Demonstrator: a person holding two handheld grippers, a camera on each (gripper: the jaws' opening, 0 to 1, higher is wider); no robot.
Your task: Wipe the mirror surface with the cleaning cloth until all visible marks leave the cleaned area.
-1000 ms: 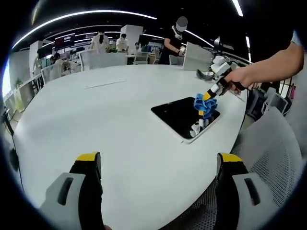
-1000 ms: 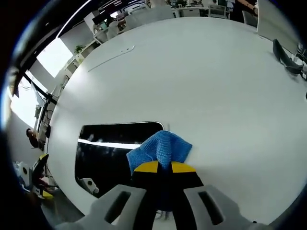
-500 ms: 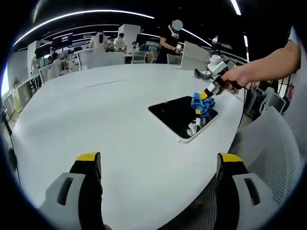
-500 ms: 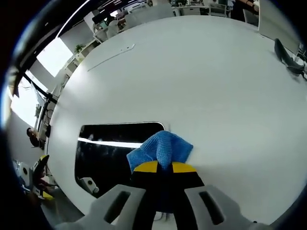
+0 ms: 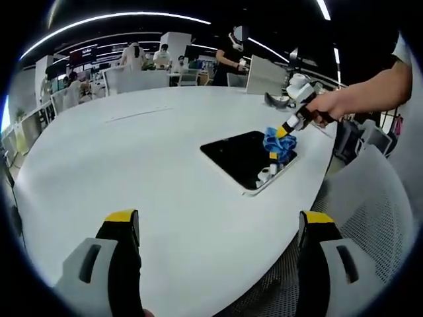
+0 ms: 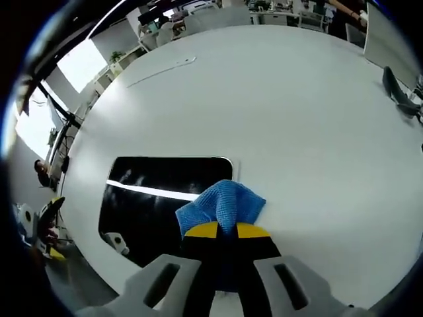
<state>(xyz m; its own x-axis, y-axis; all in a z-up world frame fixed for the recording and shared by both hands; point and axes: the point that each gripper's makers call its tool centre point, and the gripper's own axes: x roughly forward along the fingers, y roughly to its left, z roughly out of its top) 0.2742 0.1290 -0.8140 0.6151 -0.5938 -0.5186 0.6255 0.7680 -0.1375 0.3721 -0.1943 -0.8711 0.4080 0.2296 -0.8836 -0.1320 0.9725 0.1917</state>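
The mirror (image 5: 246, 157) lies flat on the white table (image 5: 132, 152), close to the table edge nearest the person's hand (image 5: 330, 105), and its dark glass reflects a bright strip of ceiling light in the right gripper view (image 6: 155, 191). The right gripper (image 6: 227, 231) is clenched on the blue cleaning cloth (image 6: 221, 206), which bunches out past its yellow tips and rests at the mirror's corner, over the rim beside the bare table (image 6: 297, 125). The left gripper (image 5: 218, 221) hangs well short of the mirror with its jaws spread wide and nothing between them, above the near part of the table.
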